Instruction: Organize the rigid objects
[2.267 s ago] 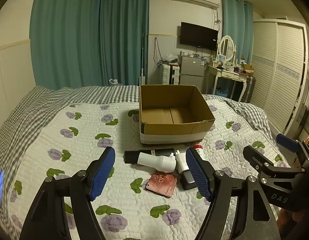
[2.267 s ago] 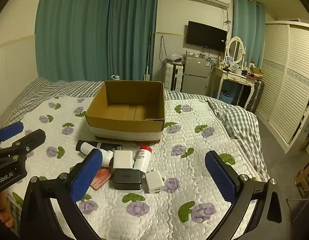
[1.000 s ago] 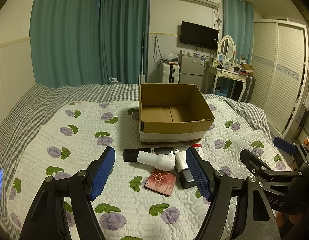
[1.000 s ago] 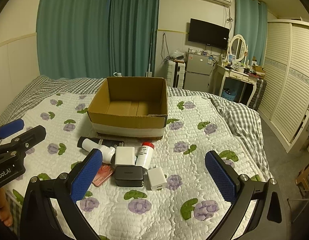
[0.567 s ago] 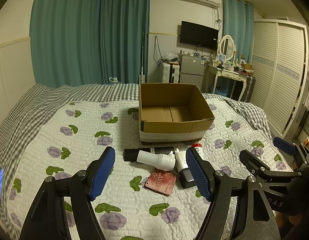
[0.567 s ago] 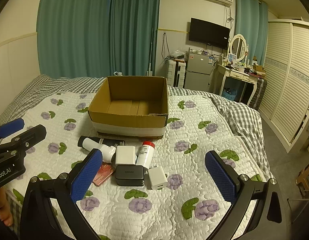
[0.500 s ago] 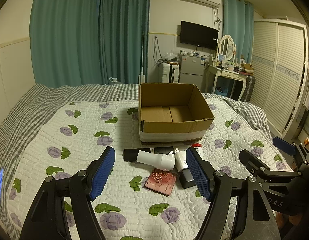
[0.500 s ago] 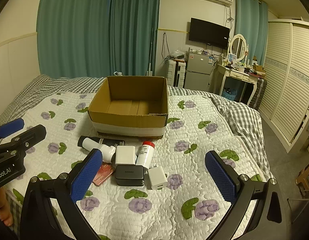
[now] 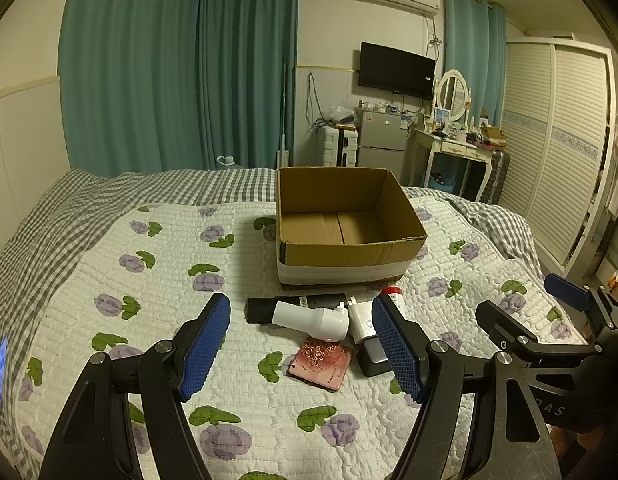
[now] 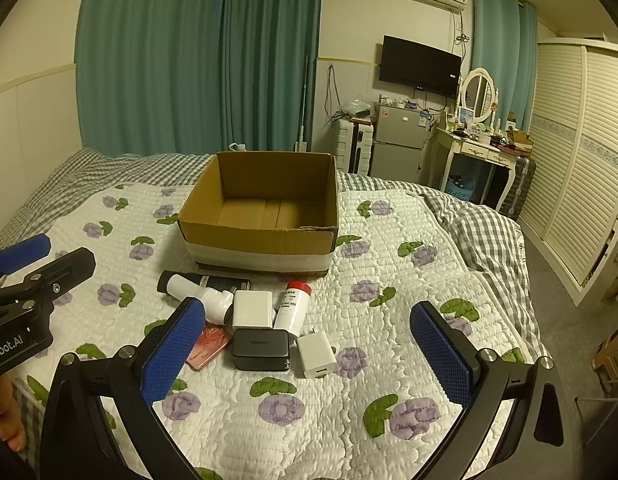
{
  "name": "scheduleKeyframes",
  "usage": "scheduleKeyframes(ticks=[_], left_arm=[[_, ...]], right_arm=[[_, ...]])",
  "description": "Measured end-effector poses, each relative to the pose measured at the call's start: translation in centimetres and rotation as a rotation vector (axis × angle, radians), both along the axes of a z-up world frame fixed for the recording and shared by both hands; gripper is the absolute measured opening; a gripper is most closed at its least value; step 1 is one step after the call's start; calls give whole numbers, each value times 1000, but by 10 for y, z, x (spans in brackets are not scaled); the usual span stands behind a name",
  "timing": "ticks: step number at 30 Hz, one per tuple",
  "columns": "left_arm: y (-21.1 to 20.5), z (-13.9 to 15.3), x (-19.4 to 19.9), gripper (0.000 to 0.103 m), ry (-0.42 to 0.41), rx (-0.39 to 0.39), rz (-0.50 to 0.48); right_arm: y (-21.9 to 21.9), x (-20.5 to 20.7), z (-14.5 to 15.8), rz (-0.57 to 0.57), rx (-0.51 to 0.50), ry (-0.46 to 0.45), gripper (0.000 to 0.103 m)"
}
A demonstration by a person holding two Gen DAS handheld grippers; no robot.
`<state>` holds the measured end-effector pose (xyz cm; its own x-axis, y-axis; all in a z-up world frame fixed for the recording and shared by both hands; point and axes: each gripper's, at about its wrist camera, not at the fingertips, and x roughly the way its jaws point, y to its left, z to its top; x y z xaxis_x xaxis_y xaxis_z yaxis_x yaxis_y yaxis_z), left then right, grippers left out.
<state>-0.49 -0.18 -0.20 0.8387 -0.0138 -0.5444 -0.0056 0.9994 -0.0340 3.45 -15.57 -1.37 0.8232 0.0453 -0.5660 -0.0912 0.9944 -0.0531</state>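
Note:
An open, empty cardboard box (image 9: 349,246) (image 10: 257,236) stands on the bed. In front of it lie a black tube (image 10: 217,280), a white bottle (image 9: 309,320) (image 10: 201,294), a red-capped white bottle (image 10: 293,306), a white charger (image 10: 252,309), a black charger (image 10: 261,348), a small white plug (image 10: 316,354) and a pink phone case (image 9: 323,366) (image 10: 207,346). My left gripper (image 9: 301,350) is open and empty, above the bed short of the pile. My right gripper (image 10: 309,358) is open and empty, short of the chargers.
The bed has a white quilt with purple flowers (image 10: 389,320) over grey checked bedding (image 10: 481,232). Teal curtains (image 9: 169,80) hang behind. A fridge (image 10: 397,144), a dressing table (image 10: 481,148) and a louvred wardrobe (image 10: 581,160) stand at the right.
Both grippers have drifted only slightly; the view of the box and the pile is almost unchanged. Nothing was picked up.

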Motion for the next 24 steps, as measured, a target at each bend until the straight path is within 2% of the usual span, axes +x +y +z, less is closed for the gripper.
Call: scheduleKeyframes(ticks=[24], left_arm=[[-2,4,2,76,-11,20,-10]], right_arm=[[-5,1,10,10,1,-10,103]])
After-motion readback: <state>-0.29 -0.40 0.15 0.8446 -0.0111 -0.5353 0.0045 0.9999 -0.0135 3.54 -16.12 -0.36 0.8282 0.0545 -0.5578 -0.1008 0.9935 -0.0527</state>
